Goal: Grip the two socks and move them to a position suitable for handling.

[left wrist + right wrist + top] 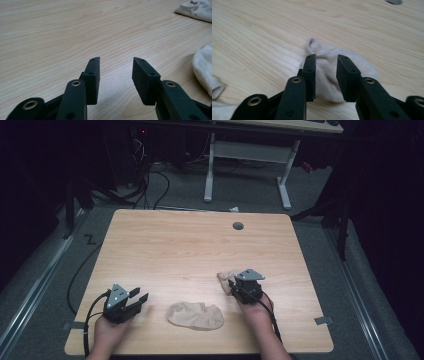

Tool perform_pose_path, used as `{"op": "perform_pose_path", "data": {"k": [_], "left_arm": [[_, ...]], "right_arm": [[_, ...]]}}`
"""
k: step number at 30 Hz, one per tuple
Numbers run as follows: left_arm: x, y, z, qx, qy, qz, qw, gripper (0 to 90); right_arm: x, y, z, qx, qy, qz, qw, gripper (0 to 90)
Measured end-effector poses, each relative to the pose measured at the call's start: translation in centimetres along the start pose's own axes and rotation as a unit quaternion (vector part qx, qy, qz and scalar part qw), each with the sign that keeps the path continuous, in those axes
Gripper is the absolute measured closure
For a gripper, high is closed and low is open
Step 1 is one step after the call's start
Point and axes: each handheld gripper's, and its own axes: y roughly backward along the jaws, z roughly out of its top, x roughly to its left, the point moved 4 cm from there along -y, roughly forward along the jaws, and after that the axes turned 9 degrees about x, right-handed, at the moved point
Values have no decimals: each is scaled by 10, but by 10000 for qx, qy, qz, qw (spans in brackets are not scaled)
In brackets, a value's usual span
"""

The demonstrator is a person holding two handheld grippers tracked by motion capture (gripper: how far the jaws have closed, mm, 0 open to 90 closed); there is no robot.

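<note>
Grasp advice: right gripper [325, 58], jaws parted and straddling the small sock [342, 72], should pinch a raised fold; left gripper [116, 61] waits released.

I see a bench [175, 245] of pale wood-grain laminate, smooth with a soft sheen. Both socks, the flat one [195, 315] and the bunched one [352, 67], look like soft, matt beige knit cloth. My left claw [116, 75] and right claw [326, 75] have matt black plastic arms, grainy rubbery pads and brassy metal rivets.
</note>
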Motion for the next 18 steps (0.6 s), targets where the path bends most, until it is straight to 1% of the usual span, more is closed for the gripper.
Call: {"op": "perform_pose_path", "data": {"k": [1, 3, 5, 7, 9, 11, 12, 14, 16, 17, 18], "left_arm": [[0, 0, 0, 2, -3, 0, 10000, 584], [0, 0, 0, 5, 3, 3, 10000, 584], [0, 0, 0, -4, 9, 7, 10000, 584], [1, 0, 0, 9, 11, 1, 10000, 584], [1, 0, 0, 15, -5, 11, 10000, 584], [1, 0, -1, 22, -7, 8, 10000, 583], [1, 0, -1, 25, -10, 9, 10000, 583], [1, -1, -1, 30, -13, 10, 10000, 583], [1, -1, -1, 26, -15, 15, 10000, 583], [1, -1, -1, 24, -16, 16, 10000, 583], [1, -1, -1, 23, -15, 15, 10000, 583]], "right_arm": [[-5, 1, 0, -17, -89, -57, 9999, 686], [-12, 2, -1, 2, -171, -146, 9997, 674], [-19, -2, -3, 63, -253, -149, 9995, 653], [-23, -8, -7, 216, -400, -100, 9989, 618], [-25, -15, -11, 334, -414, -148, 9985, 592], [-25, -20, -15, 424, -469, -121, 9979, 583], [-25, -21, -16, 453, -482, -99, 9978, 595], [-24, -22, -17, 415, -509, 17, 9978, 655], [-22, -22, -16, 409, -430, 57, 9982, 733], [-21, -22, -15, 399, -349, 0, 9986, 779], [-19, -20, -15, 395, -310, -38, 9987, 803]]}}
